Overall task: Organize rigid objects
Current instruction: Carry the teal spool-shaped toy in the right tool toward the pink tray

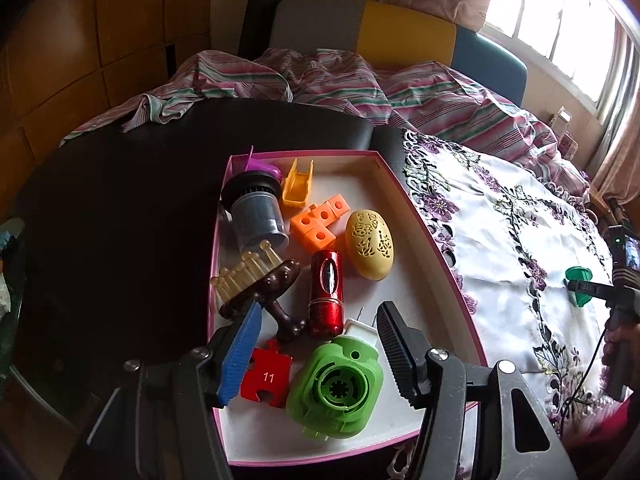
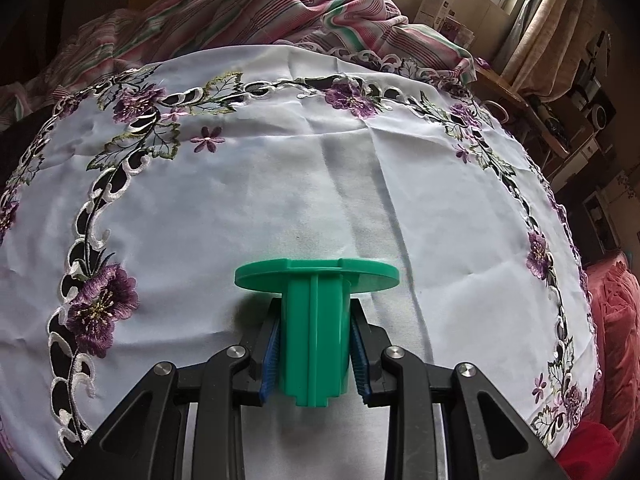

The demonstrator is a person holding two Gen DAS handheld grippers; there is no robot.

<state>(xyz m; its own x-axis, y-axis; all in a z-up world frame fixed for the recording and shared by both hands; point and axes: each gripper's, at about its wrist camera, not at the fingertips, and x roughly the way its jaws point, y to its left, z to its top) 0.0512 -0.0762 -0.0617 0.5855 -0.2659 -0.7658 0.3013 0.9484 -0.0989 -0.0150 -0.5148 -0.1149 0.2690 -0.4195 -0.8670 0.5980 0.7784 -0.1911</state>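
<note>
A: Left gripper (image 1: pixel 320 344) first. Jaws?
B: Spread apart and opening, nothing pinched. The green plug-in device (image 1: pixel 336 390) sits between and below the fingers; the pads don't press on it. Its white plug end (image 1: pixel 360 330) points to 12 o'clock.

A: Around it?
B: All inside the pink-rimmed box (image 1: pixel 440 256). Red puzzle piece (image 1: pixel 266 376) marked 11 at 9 o'clock of the green device, just beside it. Red metallic cylinder (image 1: pixel 327 294) at 12. Brown massager (image 1: pixel 260 288) with amber knobs at 10 to 11, partly behind the left finger.

A: Further out?
B: Cream egg-shaped case (image 1: pixel 370 244) at 1 o'clock of the red cylinder. Orange cube blocks (image 1: pixel 318 226) at 12, yellow trough piece (image 1: pixel 298 184) beyond those. Grey ribbed cylinder (image 1: pixel 258 216) at the box's 11 o'clock corner, purple piece (image 1: pixel 260 168) behind it. Box rests on a black surface (image 1: pixel 120 200), and at 3 o'clock of it lies the embroidered cloth (image 1: pixel 512 240).

A: Right gripper (image 2: pixel 316 354)?
B: Pressed in on the green spool (image 2: pixel 316 320), pads clamped on both sides of the stem, round flange at 12 o'clock of the fingers. Over the white cloth with purple flowers (image 2: pixel 240 220); contact with the cloth, cannot tell.

A: Visible from the left camera?
B: Yes, at 3 o'clock, well apart from the box, same green spool (image 1: pixel 578 286) in it. Striped bedding (image 2: pixel 280 8) at 12, past the cloth.
</note>
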